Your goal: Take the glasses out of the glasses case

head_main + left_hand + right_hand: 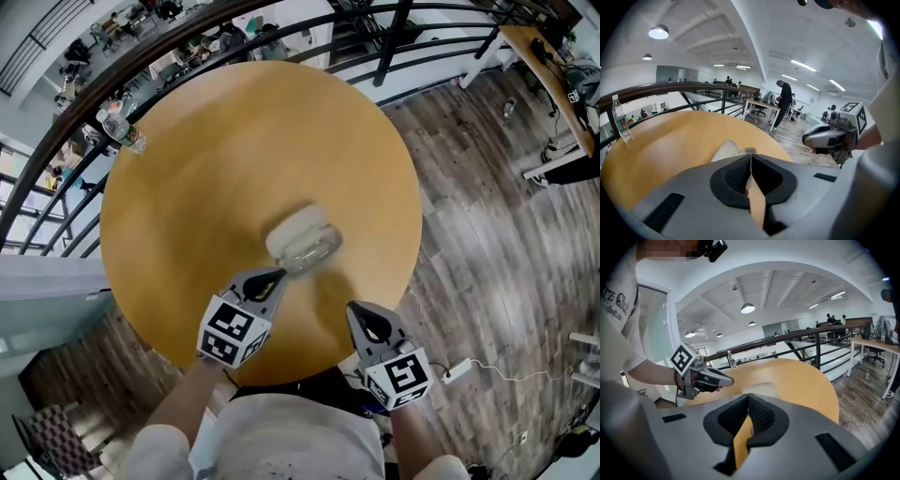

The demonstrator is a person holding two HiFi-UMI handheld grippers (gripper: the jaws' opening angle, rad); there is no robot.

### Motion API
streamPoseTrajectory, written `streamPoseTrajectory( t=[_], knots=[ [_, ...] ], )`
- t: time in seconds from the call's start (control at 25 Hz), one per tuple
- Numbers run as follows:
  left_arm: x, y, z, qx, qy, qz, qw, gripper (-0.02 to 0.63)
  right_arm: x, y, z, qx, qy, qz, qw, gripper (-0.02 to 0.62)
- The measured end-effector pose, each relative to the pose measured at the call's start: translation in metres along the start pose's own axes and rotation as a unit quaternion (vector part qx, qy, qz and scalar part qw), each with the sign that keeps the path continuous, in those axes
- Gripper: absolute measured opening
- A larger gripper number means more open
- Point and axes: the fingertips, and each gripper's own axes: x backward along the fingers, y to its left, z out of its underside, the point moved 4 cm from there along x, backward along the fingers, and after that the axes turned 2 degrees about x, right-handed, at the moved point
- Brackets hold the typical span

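A pale glasses case (302, 236) lies near the middle of the round wooden table (206, 178), its clear side toward me; what lies inside it I cannot make out. It also shows in the left gripper view as the case (727, 151) and in the right gripper view as the case (760, 389). My left gripper (273, 277) sits just short of the case's near end, jaws shut and empty. My right gripper (363, 313) hovers over the table's near edge, to the right of the case, shut with nothing held.
A plastic water bottle (120, 130) stands at the table's far left rim, seen also as the bottle (620, 119). A dark railing (281, 37) curves behind the table. Wood flooring (487, 216) lies to the right, with desks and a person (783, 101) beyond.
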Motion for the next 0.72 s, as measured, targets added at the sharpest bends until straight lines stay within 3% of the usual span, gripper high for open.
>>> streamPoseTrajectory(
  t=[0.32, 0.56, 0.72],
  knots=[
    [-0.048, 0.021, 0.023, -0.024, 0.093, 0.029, 0.9950, 0.025, -0.020, -0.005, 0.020, -0.019, 0.016, -0.006, 1.000, 0.025],
    [-0.076, 0.034, 0.035, -0.041, 0.133, 0.039, 0.9895, 0.026, -0.027, -0.008, 0.036, -0.034, 0.028, -0.005, 0.999, 0.025],
    [-0.090, 0.037, 0.041, -0.055, 0.168, 0.053, 0.9828, 0.074, -0.029, -0.013, 0.037, -0.043, 0.028, -0.001, 0.999, 0.025]
  ],
)
